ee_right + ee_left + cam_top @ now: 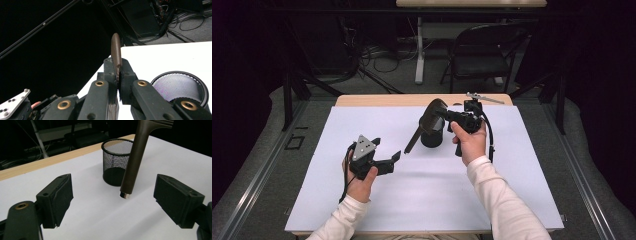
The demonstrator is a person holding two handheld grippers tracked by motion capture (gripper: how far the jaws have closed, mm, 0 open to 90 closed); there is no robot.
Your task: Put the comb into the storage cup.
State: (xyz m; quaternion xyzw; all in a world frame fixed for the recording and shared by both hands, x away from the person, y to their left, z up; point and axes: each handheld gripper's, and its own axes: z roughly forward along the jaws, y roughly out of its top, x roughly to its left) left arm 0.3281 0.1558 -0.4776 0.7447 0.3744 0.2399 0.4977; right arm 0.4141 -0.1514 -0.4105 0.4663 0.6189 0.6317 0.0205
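Near counter's far edge: empty black wire-mesh cup (117, 161); right gripper (117, 75) pinching brown plastic spatula (135, 160) alongside; left gripper (112, 202) spread, holding nothing.

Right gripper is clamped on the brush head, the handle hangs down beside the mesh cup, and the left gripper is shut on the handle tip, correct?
Not quite. In the left gripper view the left gripper is open, its jaws apart and clear of the brush. The rest holds: the right gripper clamps the head, beside the mesh cup.
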